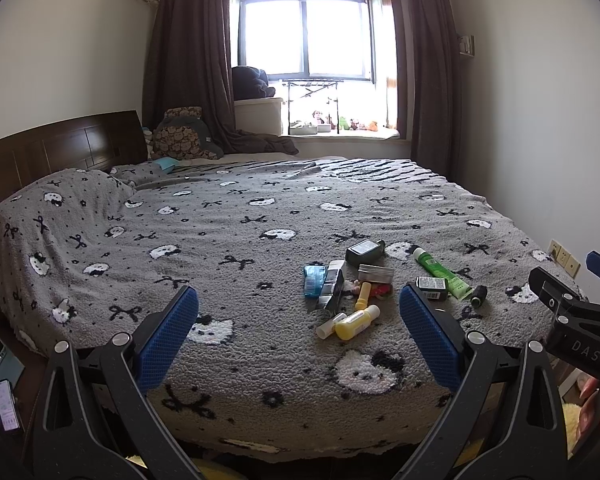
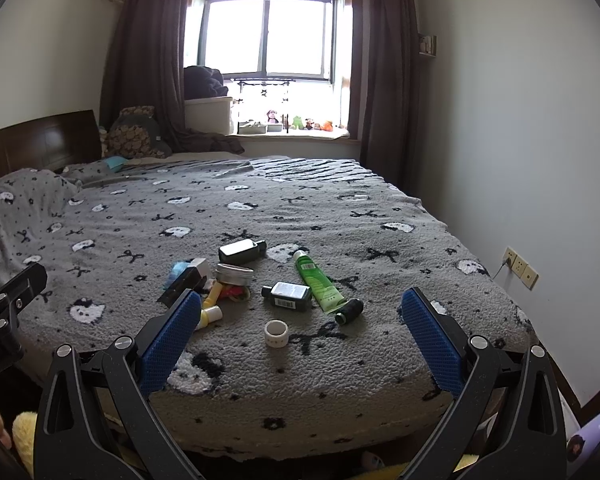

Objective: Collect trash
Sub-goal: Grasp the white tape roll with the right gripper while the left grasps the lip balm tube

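We hold both tools at the foot of the bed [image 1: 228, 240], each with its blue pads spread wide and nothing between them: the left tool [image 1: 298, 334] points at the left part of a litter heap, the right tool [image 2: 300, 334] at its right part. The trash lies on the grey cat-print blanket near the bed's front edge. In the left view we see a yellow bottle [image 1: 358, 322] nearest us, a blue packet [image 1: 314, 280] and a dark flat bottle [image 1: 365, 252] farther back. In the right view we see a green tube [image 2: 318, 282] lying beside a small black bottle [image 2: 287, 295], a round metal tin [image 2: 234, 274], a black cap [image 2: 349, 311] and a white tape roll [image 2: 276, 333] apart in front.
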